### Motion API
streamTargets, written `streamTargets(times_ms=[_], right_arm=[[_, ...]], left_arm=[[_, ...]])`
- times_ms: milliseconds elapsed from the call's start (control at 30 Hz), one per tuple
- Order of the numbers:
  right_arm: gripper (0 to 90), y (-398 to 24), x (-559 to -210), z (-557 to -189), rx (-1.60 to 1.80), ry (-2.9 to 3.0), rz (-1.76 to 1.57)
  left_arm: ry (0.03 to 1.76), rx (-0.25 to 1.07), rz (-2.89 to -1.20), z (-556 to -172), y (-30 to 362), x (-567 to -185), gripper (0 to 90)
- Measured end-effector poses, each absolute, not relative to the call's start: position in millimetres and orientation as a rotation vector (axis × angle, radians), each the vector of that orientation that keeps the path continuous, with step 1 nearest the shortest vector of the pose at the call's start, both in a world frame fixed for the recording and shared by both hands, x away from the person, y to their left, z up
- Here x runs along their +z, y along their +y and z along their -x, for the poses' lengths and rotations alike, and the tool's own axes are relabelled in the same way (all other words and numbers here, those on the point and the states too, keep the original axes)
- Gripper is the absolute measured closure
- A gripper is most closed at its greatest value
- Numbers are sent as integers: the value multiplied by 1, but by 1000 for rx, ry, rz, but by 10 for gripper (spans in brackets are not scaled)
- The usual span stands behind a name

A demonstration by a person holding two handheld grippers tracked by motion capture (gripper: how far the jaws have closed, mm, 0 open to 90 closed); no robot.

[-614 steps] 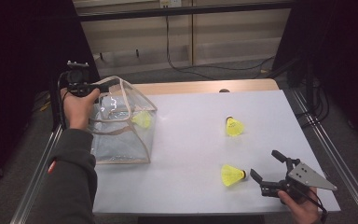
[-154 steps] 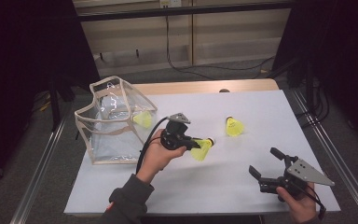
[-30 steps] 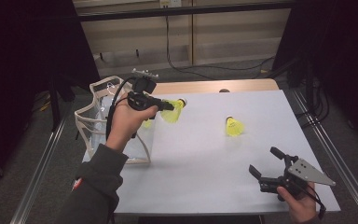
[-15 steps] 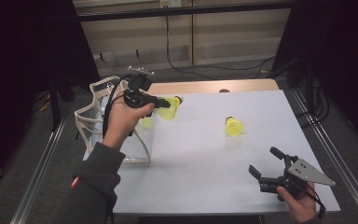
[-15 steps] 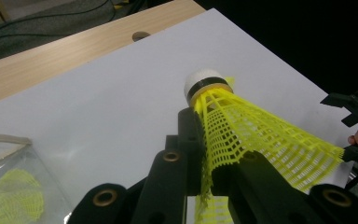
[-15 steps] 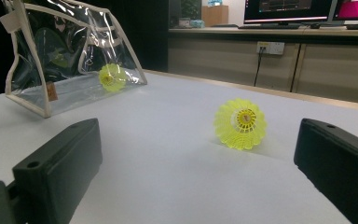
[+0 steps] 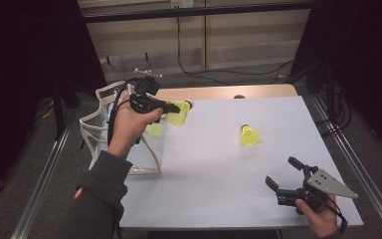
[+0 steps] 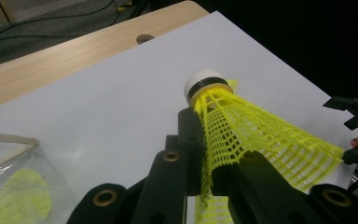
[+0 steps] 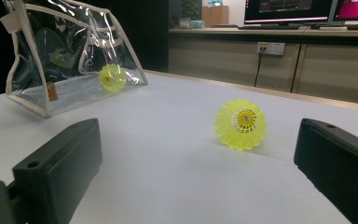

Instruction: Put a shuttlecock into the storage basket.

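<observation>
- Between the jaws of the left hand-held gripper [image 8: 205, 172], a yellow shuttlecock [image 8: 242, 126] is clamped by its skirt, cork end pointing away, raised above the desk [image 7: 219, 164].
- Just below and behind that hand-held gripper stands the clear bag [image 7: 129, 149], one shuttlecock already inside.
- Well ahead of the right hand-held gripper [image 7: 286, 174], whose jaws stand wide open and empty, another shuttlecock [image 9: 240, 123] lies on the desk.
- Risk: the thin mesh skirt may buckle or slip from the pinch.
- Risk: released off-centre, it could strike the bag's rim and bounce outside.
</observation>
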State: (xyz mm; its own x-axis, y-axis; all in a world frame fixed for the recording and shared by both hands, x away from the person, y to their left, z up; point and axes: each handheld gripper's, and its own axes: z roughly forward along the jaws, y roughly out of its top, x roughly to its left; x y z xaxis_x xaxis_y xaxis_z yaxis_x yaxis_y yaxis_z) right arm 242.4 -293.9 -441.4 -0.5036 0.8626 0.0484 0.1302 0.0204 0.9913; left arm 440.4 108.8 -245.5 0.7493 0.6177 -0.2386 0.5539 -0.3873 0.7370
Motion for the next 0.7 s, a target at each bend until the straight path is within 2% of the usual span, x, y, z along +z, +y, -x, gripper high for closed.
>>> streamTargets(times_ms=[700], right_arm=[[10, -294, -441, -242, 1537, 1693, -1017]], left_arm=[[928, 130, -2057, -447, 123, -238, 873]])
